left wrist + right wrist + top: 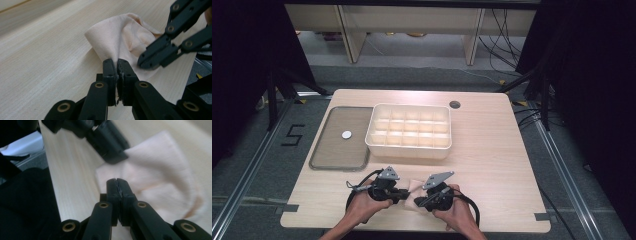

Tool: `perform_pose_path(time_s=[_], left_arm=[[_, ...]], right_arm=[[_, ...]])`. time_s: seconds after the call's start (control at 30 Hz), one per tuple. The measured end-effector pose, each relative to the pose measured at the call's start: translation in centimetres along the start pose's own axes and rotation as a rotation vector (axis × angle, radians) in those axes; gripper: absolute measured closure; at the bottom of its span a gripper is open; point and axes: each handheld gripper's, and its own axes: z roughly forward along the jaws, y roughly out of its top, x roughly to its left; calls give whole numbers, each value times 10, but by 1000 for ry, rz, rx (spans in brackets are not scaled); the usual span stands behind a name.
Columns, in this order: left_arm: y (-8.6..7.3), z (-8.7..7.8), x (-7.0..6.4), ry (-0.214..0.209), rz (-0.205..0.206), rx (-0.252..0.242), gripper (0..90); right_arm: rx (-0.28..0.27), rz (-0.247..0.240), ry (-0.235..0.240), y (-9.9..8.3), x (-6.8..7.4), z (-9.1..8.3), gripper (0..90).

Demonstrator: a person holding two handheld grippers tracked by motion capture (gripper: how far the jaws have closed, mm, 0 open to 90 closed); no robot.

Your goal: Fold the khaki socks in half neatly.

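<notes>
at the near edge of the light wooden table (492, 150), between the two hands, lies a small pale peach knit cloth (414, 192), crumpled, partly lifted. left gripper (398, 194) has its jaws pressed together on a fold of the cloth (120, 40), fabric rising up and away from the tips. right gripper (419, 201) comes in from the opposite side, jaws closed too with a thin bit of cloth (160, 170) apparently pinched at the tips, though the blur leaves that less sure. key relation: cloth sits directly between the two claws, tips nearly meeting, both hands equally near; any stretch or fold would run left-right along the line between them. farther back, well apart from the cloth, a white plastic divided organiser box (409, 131), its compartments look empty. just left of it a flat grey-rimmed transparent lid (341, 139) with a small white round disc (346, 134) on it.
</notes>
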Motion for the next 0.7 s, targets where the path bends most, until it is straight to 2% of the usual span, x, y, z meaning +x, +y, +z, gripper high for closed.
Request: perform_pose_path(time_s=[0.2,0.23,0.27,0.33,0.43,0.53,0.57,0.6,0.67,0.7], left_arm=[[2,-3,-1,21,10,-1,851],[2,-3,-2,17,5,-6,851],[3,-4,-2,21,21,-1,851],[3,-5,-2,21,25,5,850],[3,-5,-2,14,23,5,850],[3,-5,-3,21,38,11,852],[4,-7,-2,21,58,26,853],[4,-6,-5,22,27,-1,855],[5,-9,-3,19,79,24,859],[5,-8,-6,22,48,-4,860]], right_arm=[[-66,29,-66,7,-16,-14,896],[-76,46,-67,7,-18,-15,895],[-82,50,-69,8,-20,-16,896],[-90,56,-78,10,-25,-16,896],[-92,65,-101,12,-31,-13,896],[-77,68,-102,15,-36,-6,896],[-63,77,-99,16,-38,-4,896],[-56,65,-101,16,-41,-1,896],[-36,76,-103,16,-43,4,896],[-30,76,-105,17,-44,5,897]])
